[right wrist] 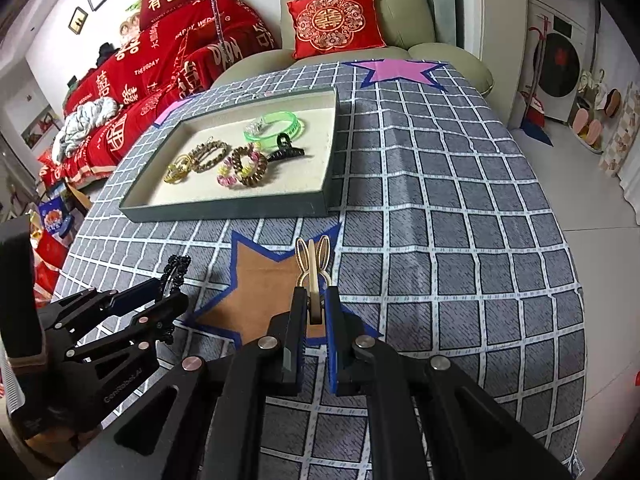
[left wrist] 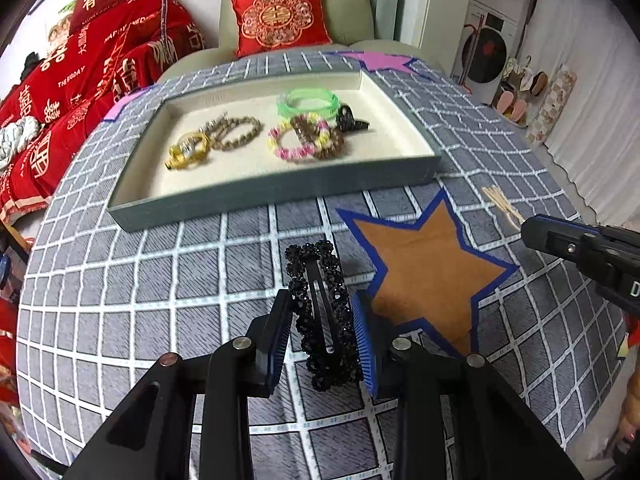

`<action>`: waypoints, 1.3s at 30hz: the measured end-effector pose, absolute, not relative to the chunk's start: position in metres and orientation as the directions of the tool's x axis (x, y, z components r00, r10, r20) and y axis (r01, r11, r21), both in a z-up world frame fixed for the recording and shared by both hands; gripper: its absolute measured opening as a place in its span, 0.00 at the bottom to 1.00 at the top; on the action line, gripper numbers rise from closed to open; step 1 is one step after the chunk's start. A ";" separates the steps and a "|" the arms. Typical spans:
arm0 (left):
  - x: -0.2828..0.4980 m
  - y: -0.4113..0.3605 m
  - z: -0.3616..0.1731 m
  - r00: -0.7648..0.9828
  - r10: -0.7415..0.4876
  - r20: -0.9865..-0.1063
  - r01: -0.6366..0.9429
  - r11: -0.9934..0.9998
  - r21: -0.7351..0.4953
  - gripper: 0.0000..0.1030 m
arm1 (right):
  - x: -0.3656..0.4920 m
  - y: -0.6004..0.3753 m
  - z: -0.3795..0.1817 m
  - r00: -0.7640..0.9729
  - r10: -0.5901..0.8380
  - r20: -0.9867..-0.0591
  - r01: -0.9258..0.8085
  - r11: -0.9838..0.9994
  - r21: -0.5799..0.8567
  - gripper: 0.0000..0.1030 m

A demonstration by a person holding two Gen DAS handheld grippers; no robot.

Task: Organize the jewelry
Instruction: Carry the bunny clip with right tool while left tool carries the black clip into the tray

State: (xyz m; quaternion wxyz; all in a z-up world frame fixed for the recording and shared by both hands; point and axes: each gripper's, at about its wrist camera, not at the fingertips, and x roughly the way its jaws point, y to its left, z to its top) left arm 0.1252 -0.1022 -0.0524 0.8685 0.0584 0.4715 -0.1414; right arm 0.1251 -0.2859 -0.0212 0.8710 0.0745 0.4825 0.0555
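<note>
The left tongs [left wrist: 324,320] are clamping the black hair clip [left wrist: 320,308] and the right tongs [right wrist: 316,312] are pinching the rabbit clip [right wrist: 314,268] — both likely bound for the tray [right wrist: 224,212].

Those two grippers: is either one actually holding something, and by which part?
Right gripper pinches the cream bunny-ear hair clip by its lower end. Left gripper clasps the black beaded hair clip across its sides.

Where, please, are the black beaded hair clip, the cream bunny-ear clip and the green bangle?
black beaded hair clip [left wrist: 320,312]: left wrist view, on its beaded middle.
cream bunny-ear clip [right wrist: 314,258]: right wrist view, on its middle ear.
green bangle [left wrist: 308,100]: left wrist view, on its near rim.
</note>
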 end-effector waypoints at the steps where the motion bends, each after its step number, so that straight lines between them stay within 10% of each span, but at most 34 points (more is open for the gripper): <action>1: 0.128 -0.101 -0.050 0.519 -0.192 -0.833 0.300 0.953 -0.033 0.38 | 0.126 -0.285 -0.019 0.531 0.171 -0.830 -0.026 0.982 0.185 0.09; 39: 0.275 -0.038 -0.041 0.597 -0.131 -0.792 0.208 0.978 -0.005 0.38 | 0.282 -0.233 -0.032 0.520 0.225 -0.824 -0.060 0.972 0.227 0.09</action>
